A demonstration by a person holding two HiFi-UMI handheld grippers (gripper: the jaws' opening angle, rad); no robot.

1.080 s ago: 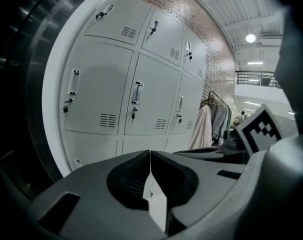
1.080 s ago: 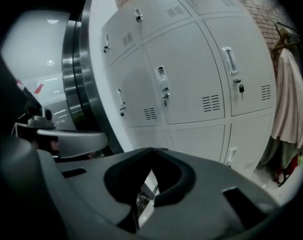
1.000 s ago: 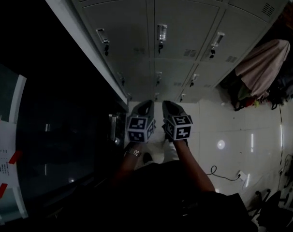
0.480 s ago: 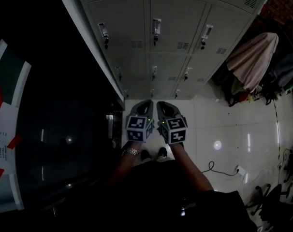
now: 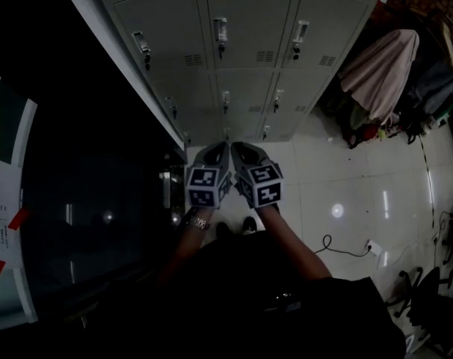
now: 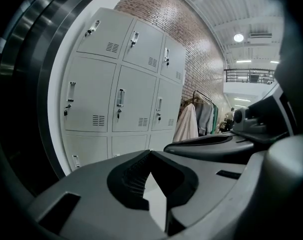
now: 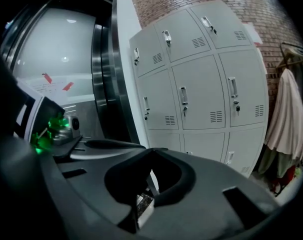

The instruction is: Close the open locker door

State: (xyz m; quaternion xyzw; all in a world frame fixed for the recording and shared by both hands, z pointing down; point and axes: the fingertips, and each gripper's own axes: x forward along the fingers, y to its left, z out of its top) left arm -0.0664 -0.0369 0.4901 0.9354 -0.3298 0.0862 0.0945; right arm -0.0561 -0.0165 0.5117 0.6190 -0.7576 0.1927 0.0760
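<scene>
Now my left gripper (image 5: pixel 219 152) and right gripper (image 5: pixel 239 152) pinched tight, empty; lockers (image 5: pixel 245 58) all look closed; I guess find open door next

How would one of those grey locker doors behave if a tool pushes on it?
Probably stiff: the locker doors look like flat painted sheet metal with small vent slots. Likely slick, so a push may skid; the latch handle is the better purchase. All doors in view sit flush, so pushing one likely moves nothing.
</scene>
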